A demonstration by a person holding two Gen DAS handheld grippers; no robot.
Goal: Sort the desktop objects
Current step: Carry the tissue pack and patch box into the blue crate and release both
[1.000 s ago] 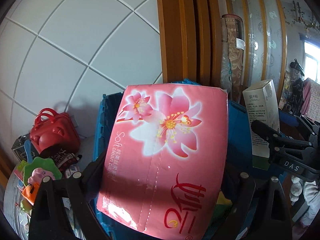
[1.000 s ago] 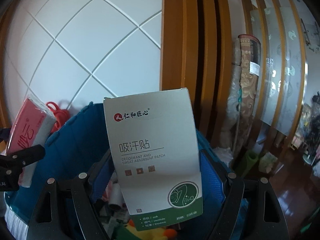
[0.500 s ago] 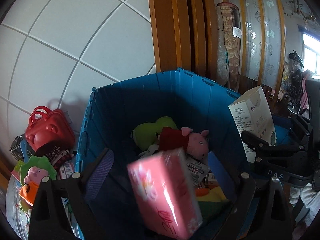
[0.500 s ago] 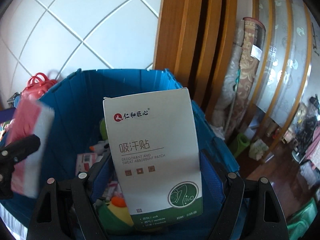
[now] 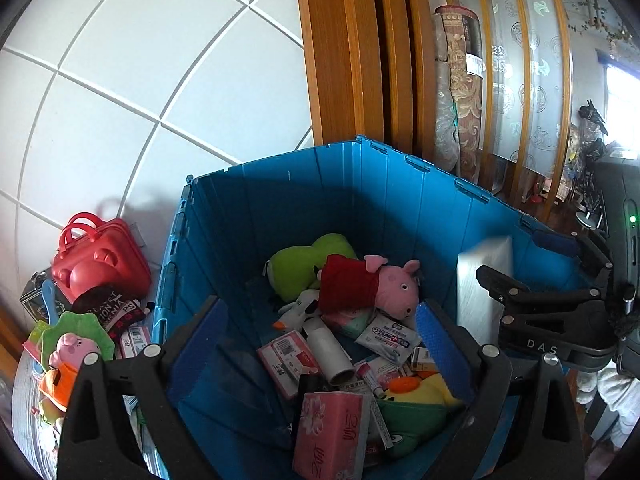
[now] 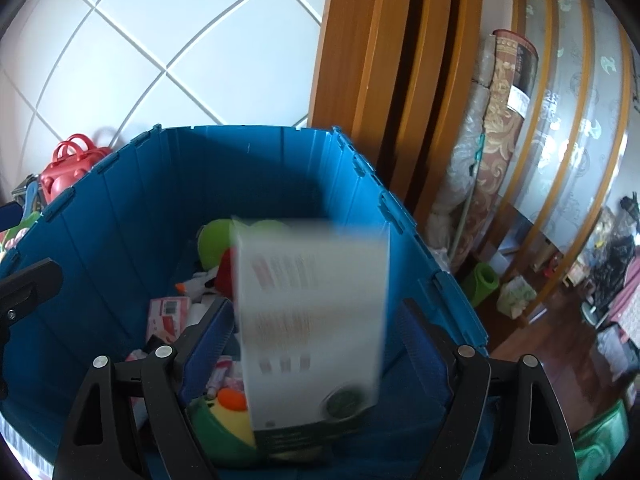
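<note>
2 grippers hang over a blue crate (image 5: 360,200), each with its jaws spread wide and nothing between them. The left gripper (image 5: 320,344) looks down into the crate, where the pink tissue pack (image 5: 330,436) lies on the heap of contents, below and between its fingertips and well clear of both pads. Around the pack sit a pink pig plush in a red dress (image 5: 372,290), a green plush (image 5: 308,260), a white roll (image 5: 330,350) and several small packets.

The right gripper (image 6: 316,332) also has its jaws wide apart; the white box with a green band (image 6: 312,320) sits in the gap between them, smeared by motion blur, touching neither pad and inside the crate's walls. From the left wrist view the same box shows as a pale blurred slab (image 5: 484,280) against the crate's right wall, just beside the right gripper's dark frame.

Outside the crate, to its left, stand a red toy case (image 5: 98,260) and a small pig figure on a green leaf-shaped dish (image 5: 74,344), against a white tiled wall (image 5: 140,80).
</note>
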